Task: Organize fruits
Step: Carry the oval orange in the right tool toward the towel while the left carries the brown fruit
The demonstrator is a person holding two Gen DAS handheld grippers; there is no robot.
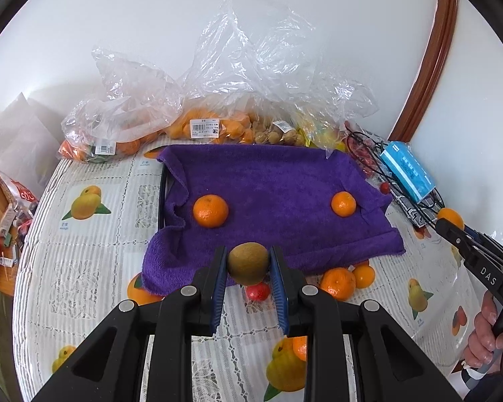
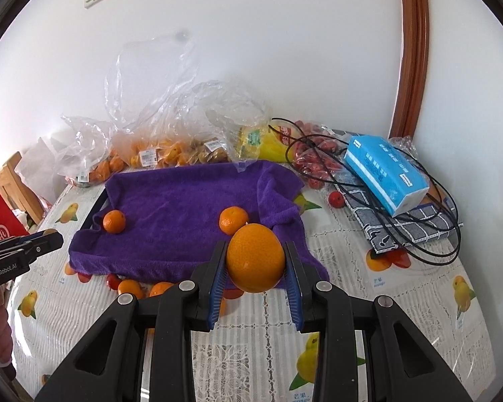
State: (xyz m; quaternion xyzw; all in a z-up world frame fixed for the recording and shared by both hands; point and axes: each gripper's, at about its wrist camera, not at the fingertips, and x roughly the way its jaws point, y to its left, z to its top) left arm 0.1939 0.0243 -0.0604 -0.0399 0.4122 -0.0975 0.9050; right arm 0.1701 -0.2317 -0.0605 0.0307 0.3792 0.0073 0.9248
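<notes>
My left gripper (image 1: 248, 263) is shut on a brown kiwi (image 1: 248, 263), held above the near edge of a purple towel (image 1: 278, 181). My right gripper (image 2: 255, 263) is shut on a large orange (image 2: 255, 258), also raised over the towel's (image 2: 184, 201) near right corner. Two mandarins lie on the towel: one on the left (image 1: 210, 211) (image 2: 114, 221) and one on the right (image 1: 343, 203) (image 2: 233, 220). More mandarins (image 1: 338, 283) (image 2: 130, 288) and a small red fruit (image 1: 258, 291) lie on the tablecloth just in front of the towel.
Clear plastic bags of oranges (image 1: 124, 127) (image 2: 157, 154), nuts and yellow fruit line the wall behind the towel. A blue tissue pack (image 2: 385, 174) (image 1: 407, 171), black cables (image 2: 402, 221), a checked cloth and red fruits (image 2: 315, 160) crowd the right. A person's hand (image 1: 486, 335) holds the other gripper.
</notes>
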